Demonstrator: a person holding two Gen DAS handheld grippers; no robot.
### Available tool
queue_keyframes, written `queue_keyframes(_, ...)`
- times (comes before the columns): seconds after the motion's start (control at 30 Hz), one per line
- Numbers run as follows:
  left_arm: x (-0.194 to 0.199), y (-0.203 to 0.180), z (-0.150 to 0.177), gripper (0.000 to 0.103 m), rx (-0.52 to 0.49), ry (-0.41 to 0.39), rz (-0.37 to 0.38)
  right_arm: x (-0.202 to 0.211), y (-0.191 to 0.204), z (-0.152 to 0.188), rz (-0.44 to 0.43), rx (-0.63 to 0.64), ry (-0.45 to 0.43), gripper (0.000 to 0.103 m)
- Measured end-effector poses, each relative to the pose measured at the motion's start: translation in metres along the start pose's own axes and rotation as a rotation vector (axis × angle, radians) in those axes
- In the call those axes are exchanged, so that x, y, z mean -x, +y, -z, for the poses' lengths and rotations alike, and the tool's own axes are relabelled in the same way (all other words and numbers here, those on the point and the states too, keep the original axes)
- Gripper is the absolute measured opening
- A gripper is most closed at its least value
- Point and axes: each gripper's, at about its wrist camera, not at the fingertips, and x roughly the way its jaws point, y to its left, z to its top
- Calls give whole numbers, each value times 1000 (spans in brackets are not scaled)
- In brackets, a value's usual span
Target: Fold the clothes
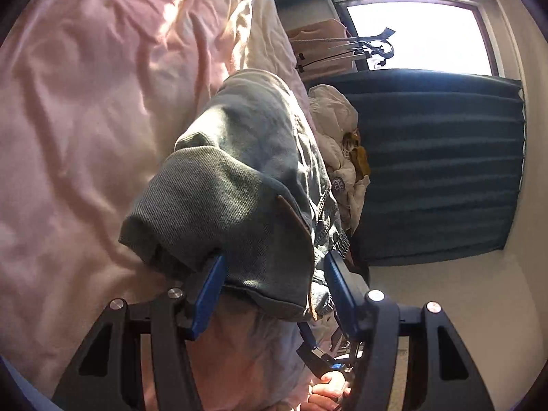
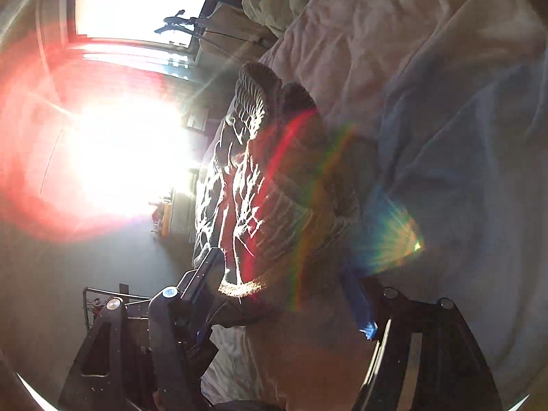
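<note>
Denim jeans (image 1: 239,185) (bunched) | left gripper (image 1: 274,274) clamps them | right gripper (image 2: 284,274) grips them too

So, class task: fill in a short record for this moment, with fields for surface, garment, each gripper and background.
surface: pink bedsheet
garment: grey-green denim jeans, bunched between both grippers
left gripper: fingers apart, denim between them
right gripper: fingers apart around the same garment, glare hides contact
background: teal curtain, bright window, heap of pale clothes
</note>
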Motion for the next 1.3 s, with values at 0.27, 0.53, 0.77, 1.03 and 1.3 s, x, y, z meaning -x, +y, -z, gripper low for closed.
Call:
queue_keyframes(0.27, 2, 7, 15, 60, 100, -34, 3, -13, 6, -3, 2, 34, -31, 67)
queue_keyframes(0.53, -9, 27, 13, 60, 189, 23, -51, -25, 11, -10, 51, 74, -71, 44)
queue_keyframes(0.77, -10, 32, -1, 60, 221, 6, 18, -29, 21, -4, 48, 113, -91, 44)
queue_keyframes(1.03, -10, 29, -6, 56, 204, -41, 70, -29, 31, 1, 51, 144, -101, 32)
queue_keyframes(1.3, -1, 25, -14, 6, 141, -99, -18, -21, 48, 7, 35, 200, -174, 18)
